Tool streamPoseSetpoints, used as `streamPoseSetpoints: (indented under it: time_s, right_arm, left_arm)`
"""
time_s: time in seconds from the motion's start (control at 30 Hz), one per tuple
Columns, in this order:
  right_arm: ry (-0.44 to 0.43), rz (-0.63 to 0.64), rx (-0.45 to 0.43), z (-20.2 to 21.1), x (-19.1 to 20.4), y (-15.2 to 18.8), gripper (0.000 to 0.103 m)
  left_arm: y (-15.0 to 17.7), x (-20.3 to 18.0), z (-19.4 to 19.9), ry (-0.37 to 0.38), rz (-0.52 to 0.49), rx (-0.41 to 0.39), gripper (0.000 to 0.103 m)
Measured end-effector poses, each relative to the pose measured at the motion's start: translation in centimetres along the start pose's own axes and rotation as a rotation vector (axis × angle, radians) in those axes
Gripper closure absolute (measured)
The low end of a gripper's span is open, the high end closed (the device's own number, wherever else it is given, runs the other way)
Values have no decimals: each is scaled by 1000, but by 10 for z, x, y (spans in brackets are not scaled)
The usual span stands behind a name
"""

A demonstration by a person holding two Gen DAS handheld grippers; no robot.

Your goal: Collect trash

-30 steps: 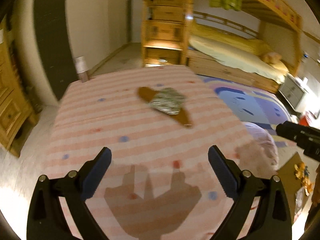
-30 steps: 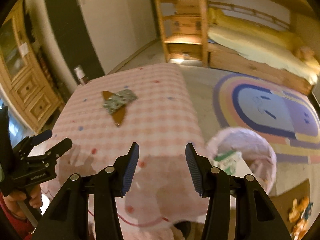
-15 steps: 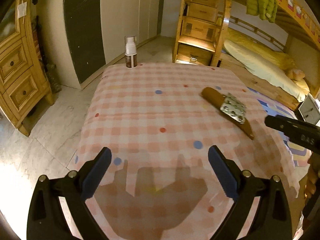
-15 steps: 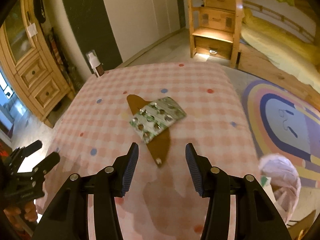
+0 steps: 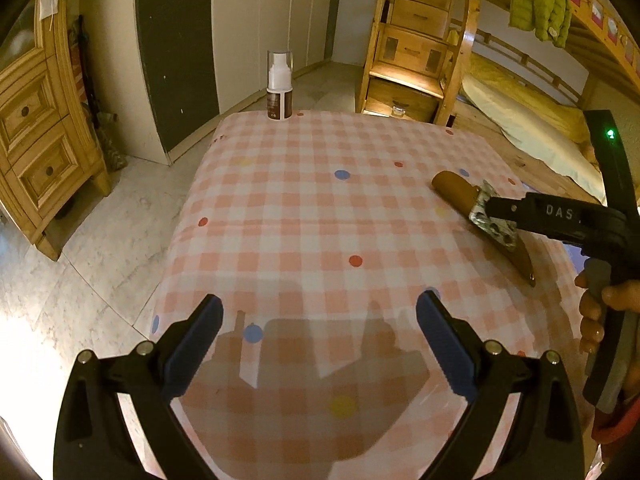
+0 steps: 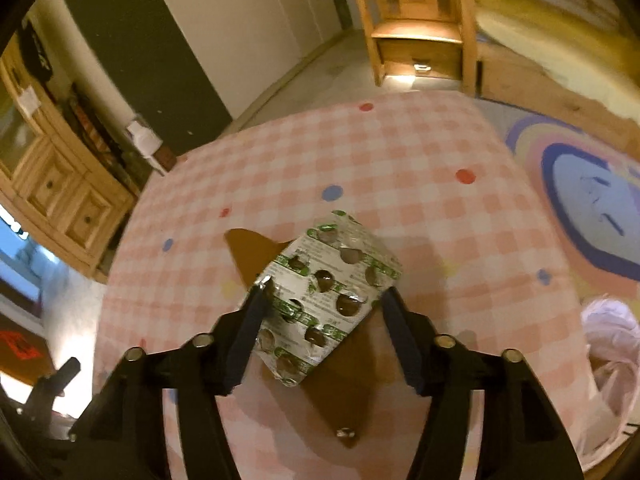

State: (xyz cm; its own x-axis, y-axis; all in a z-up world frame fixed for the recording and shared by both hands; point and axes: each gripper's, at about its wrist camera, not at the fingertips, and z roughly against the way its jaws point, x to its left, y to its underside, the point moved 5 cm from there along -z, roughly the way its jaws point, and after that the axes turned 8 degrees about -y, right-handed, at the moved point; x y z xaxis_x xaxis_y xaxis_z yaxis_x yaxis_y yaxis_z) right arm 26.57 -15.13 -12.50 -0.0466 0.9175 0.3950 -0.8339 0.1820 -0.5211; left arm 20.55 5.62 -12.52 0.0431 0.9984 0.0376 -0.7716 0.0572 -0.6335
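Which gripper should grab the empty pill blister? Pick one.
Right. The right gripper already straddles the blister pack, jaws open around it. The left gripper hovers over bare tablecloth, well away.

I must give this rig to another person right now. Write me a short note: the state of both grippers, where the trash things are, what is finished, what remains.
Right hand-held gripper: open, jaws on either side of the empty blister pack, not yet pressing.
Left hand-held gripper: open, empty, above the checked tablecloth.
Blister pack lies on a brown piece on the table. White bag stands on the floor at the right.
Done: nothing lifted yet.
Left: close on the pack, carry it to the bag.
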Motion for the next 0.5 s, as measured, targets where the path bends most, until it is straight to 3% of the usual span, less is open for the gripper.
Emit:
streamPoseSetpoints:
  time_s: [0.03, 0.13, 0.2, 0.23, 0.33, 0.5]
  right_arm:
    - [-6, 19, 7, 2, 4, 2, 66]
    - [-34, 78, 36, 4, 19, 14, 72]
    - [-63, 100, 63, 7, 28, 27, 98]
    - [-59, 108, 67, 9, 31, 32, 103]
    - [-82, 138, 135, 9, 41, 57, 103]
    - [-65, 181, 108, 30, 52, 75, 101]
  left_arm:
    - [1, 0, 1, 0, 1, 1, 9]
    - [3, 1, 2, 1, 10, 6, 9]
    - [6, 1, 5, 6, 15, 8, 9]
    - [7, 1, 7, 5, 14, 6, 9]
    - [11, 4, 13, 0, 15, -2, 9]
    - [16, 12, 25, -15, 26, -17, 9]
